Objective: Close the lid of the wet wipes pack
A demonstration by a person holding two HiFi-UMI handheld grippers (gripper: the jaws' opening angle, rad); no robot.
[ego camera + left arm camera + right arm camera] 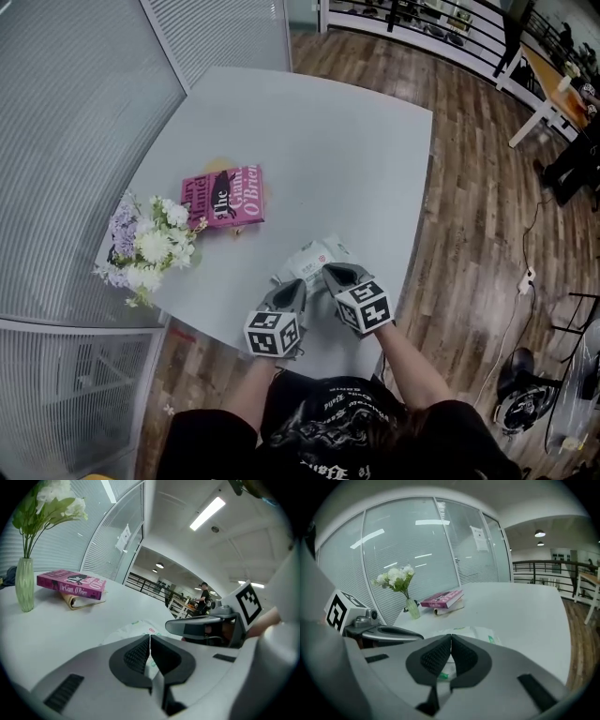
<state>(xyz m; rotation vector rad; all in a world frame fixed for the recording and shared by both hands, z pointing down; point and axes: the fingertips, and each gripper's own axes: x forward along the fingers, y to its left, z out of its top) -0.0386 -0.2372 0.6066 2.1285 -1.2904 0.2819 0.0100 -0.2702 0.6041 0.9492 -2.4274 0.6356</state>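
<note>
White plastic with green print and a small red mark, the wet wipes pack [312, 256] lies flat on the pale grey counter [356, 150], close to the person's edge. From where I stand I cannot tell whether its lid is up or down.

Both tools are at the near end of the pack, side by side. The left gripper [296, 286] points at the pack's near left corner, its dark ribbed pads pressed together with nothing between them [150, 644]. The right gripper [333, 274] is at the pack's near right end, its tips over the wrapper, and its jaws are likewise closed on nothing [451, 644]. Whether either tip touches the pack is not clear.

Beyond the pack, towards the glass wall, a pink book [223, 197] rests on top of a second, tan-covered one [77, 600]. Left of the pack, nearer the counter's corner, a slim green vase [24, 590] holds white and lilac flowers [145, 246]. Right of the pack the counter ends and a wooden floor [469, 234] shows.
</note>
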